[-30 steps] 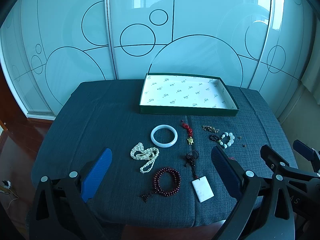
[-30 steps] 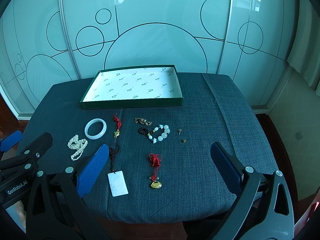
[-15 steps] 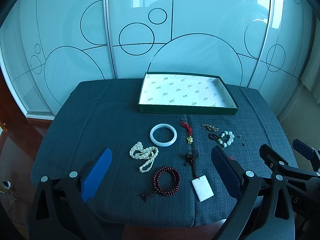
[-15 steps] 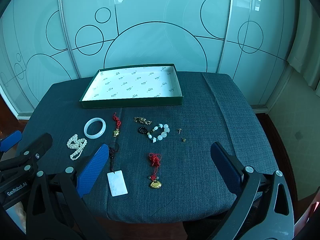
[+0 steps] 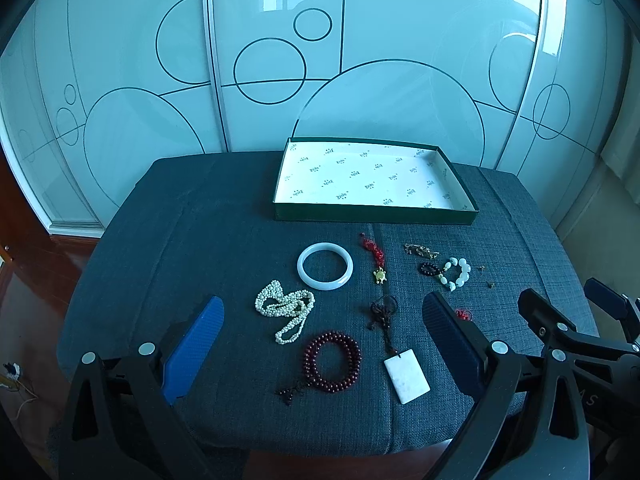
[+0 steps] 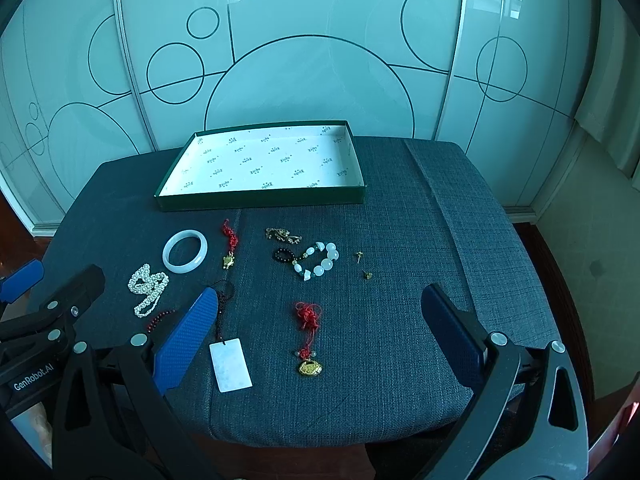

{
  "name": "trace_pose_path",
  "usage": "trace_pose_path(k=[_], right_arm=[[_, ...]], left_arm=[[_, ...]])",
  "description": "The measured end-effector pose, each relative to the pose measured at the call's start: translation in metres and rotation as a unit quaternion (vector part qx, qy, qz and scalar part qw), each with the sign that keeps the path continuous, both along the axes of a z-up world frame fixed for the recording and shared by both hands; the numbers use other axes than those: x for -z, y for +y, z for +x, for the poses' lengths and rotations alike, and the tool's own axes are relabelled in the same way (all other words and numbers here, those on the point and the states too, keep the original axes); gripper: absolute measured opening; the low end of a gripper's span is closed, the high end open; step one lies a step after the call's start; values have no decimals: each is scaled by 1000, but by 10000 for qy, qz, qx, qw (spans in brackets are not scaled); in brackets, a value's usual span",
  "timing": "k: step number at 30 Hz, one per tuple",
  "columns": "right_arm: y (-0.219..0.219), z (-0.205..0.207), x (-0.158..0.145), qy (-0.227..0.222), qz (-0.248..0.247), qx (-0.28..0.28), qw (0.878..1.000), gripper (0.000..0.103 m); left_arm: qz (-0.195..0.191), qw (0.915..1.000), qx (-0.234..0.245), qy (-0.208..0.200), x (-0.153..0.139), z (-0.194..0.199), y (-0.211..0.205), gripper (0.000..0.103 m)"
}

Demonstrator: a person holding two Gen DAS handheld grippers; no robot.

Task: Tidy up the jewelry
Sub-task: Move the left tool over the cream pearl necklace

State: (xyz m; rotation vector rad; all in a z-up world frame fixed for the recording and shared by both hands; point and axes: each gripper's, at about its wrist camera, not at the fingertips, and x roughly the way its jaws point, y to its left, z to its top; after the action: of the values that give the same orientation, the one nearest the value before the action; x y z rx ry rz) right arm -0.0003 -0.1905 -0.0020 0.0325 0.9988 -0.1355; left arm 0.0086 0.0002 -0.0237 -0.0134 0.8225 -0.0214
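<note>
A shallow green tray (image 5: 374, 216) (image 6: 260, 199) with white patterned lining stands empty at the table's far side. In front of it lie a white bangle (image 5: 325, 266) (image 6: 185, 257), a pearl strand (image 5: 285, 310) (image 6: 147, 285), dark red beads (image 5: 332, 366), a white rectangular pendant on a dark cord (image 5: 406, 374) (image 6: 231, 364), a red-tasselled gold charm (image 6: 309, 367), a second red charm (image 5: 375, 258) (image 6: 229, 246), a white bead bracelet (image 5: 454, 274) (image 6: 318, 261), a gold chain piece (image 6: 283, 235) and small earrings (image 6: 362, 265). My left gripper (image 5: 320, 354) and right gripper (image 6: 318, 342) are open and empty above the near edge.
The table (image 5: 224, 240) is covered in dark blue-grey cloth. Frosted glass panels with circle patterns (image 5: 360, 80) stand right behind it. Wooden floor (image 5: 24, 292) shows on the left. The right gripper's body shows at the left wrist view's right edge (image 5: 568, 328).
Both views have shifted very slightly; the jewellery and tray lie where they were. Both grippers stay open.
</note>
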Motion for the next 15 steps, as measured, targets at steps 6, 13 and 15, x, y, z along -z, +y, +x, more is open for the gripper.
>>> trace_pose_path(k=[6, 13, 15], right_arm=[[-2, 5, 10, 97, -45, -9, 9999, 101], [-22, 15, 34, 278, -5, 116, 9995, 101], [-28, 17, 43, 327, -61, 187, 9993, 101]], left_arm=[[-150, 9997, -54, 188, 11, 12, 3, 99], [-267, 9985, -66, 475, 36, 31, 17, 99], [-256, 9980, -104, 565, 46, 38, 23, 99]])
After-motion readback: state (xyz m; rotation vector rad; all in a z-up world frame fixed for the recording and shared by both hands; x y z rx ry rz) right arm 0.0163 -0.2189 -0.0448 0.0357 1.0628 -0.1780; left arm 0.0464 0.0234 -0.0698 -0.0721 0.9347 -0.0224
